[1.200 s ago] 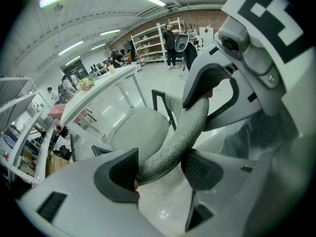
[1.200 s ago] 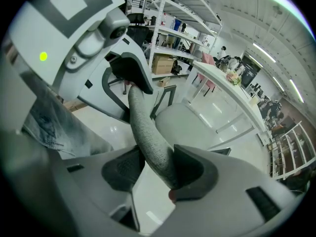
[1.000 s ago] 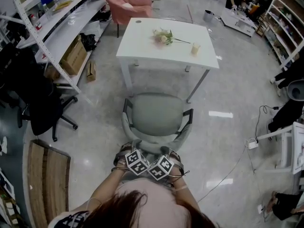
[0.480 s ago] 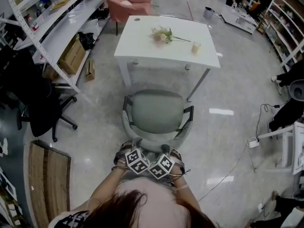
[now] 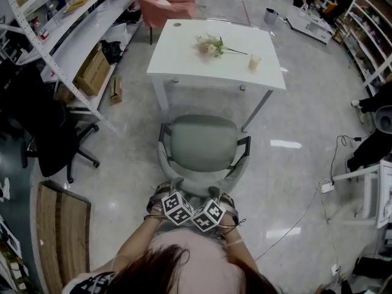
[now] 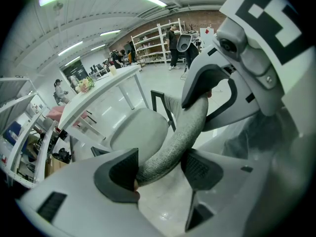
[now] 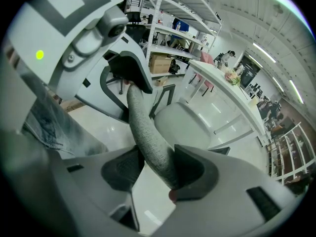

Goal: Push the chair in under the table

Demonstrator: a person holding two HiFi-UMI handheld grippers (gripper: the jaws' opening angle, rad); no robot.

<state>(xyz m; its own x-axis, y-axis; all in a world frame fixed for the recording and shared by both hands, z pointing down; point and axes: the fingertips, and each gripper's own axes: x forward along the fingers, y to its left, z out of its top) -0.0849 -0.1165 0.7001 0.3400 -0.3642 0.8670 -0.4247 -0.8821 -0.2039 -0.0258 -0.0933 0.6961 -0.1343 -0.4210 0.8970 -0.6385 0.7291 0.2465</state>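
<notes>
Had left gripper [image 6: 159, 171] and right gripper [image 7: 157, 171] both clamped on the chair's [image 5: 203, 158] grey padded back rim [image 6: 174, 141], side by side. Saw seat [image 5: 203, 141] just ahead of the jaws, white table [image 5: 184, 57] beyond that, seat front near the table's near legs, not yet under the top.

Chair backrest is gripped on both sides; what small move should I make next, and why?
Probably push the chair straight ahead a little. The left gripper and right gripper both have their jaws clamped on the backrest, and the seat is not yet under the table, roughly centred on it.
</notes>
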